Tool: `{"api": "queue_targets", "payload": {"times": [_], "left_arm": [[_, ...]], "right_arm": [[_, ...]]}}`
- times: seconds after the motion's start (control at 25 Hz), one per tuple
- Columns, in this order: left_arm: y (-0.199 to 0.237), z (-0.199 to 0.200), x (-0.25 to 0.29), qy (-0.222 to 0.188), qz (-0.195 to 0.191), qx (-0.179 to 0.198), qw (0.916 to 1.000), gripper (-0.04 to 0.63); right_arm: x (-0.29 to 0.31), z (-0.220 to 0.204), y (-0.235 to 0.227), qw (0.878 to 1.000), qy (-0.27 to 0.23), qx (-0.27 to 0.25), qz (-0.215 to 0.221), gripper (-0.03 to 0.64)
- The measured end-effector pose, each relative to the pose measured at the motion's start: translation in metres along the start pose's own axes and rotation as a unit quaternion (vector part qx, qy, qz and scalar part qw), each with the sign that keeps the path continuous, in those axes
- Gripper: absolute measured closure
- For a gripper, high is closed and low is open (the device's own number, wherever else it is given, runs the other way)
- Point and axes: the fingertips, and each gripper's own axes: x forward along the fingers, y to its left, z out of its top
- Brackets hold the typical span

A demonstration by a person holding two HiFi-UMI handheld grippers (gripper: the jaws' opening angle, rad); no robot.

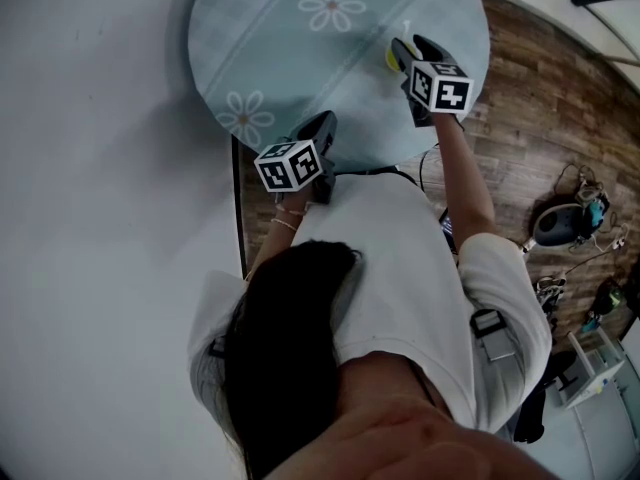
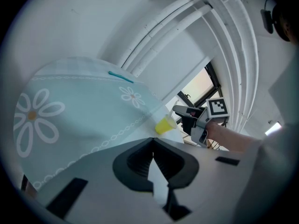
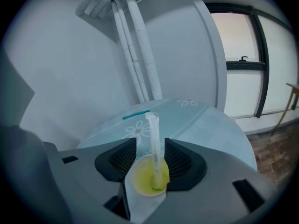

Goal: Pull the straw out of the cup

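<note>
The left gripper [image 1: 322, 120] hovers at the near edge of the round table [image 1: 300, 58], its jaws pressed together on nothing. Near the right edge stands the yellow cup [image 3: 145, 178] with the straw [image 3: 153, 139] upright inside. The right gripper [image 1: 412, 44] hangs over it, jaws apart either side of the straw.

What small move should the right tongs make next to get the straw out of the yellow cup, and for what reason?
Probably close the right tongs on the straw, just above the rim of the cup. Their jaws stand apart with the upright straw between them, not yet gripped, so closing should come before any upward pull.
</note>
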Motion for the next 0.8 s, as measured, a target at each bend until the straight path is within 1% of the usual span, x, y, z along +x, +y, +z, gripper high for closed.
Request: {"api": "queue_targets", "payload": {"times": [0.08, 0.2, 0.24, 0.32, 0.36, 0.48, 0.64, 0.8], "left_arm": [[0.001, 0.000, 0.000, 0.001, -0.001, -0.002, 1.0000, 0.588], [0.002, -0.001, -0.002, 0.002, 0.000, -0.002, 1.0000, 0.588], [0.002, -0.002, -0.002, 0.002, 0.001, -0.003, 1.0000, 0.588], [0.004, -0.003, -0.004, 0.001, 0.002, -0.006, 1.0000, 0.588], [0.005, -0.003, -0.005, 0.000, 0.003, -0.008, 1.0000, 0.588], [0.007, -0.002, -0.008, -0.003, 0.006, -0.010, 0.9999, 0.588], [0.009, -0.003, -0.011, -0.004, 0.009, -0.009, 0.9999, 0.588], [0.010, -0.003, -0.013, -0.005, 0.009, -0.008, 0.9999, 0.588]], "right_arm": [[0.006, -0.001, -0.002, 1.000, 0.009, 0.004, -0.006, 0.426], [0.010, -0.002, -0.004, 1.000, 0.021, -0.003, -0.018, 0.433], [0.011, -0.003, -0.005, 0.999, 0.024, -0.006, -0.022, 0.445], [0.013, -0.005, -0.007, 0.999, 0.028, -0.002, -0.029, 0.504], [0.014, -0.005, -0.008, 0.999, 0.029, 0.004, -0.031, 0.522], [0.017, -0.007, -0.011, 0.999, 0.033, 0.013, -0.036, 0.528], [0.016, -0.009, -0.011, 0.998, 0.032, 0.004, -0.045, 0.551], [0.015, -0.010, -0.011, 0.998, 0.031, 0.002, -0.045, 0.555]]}}
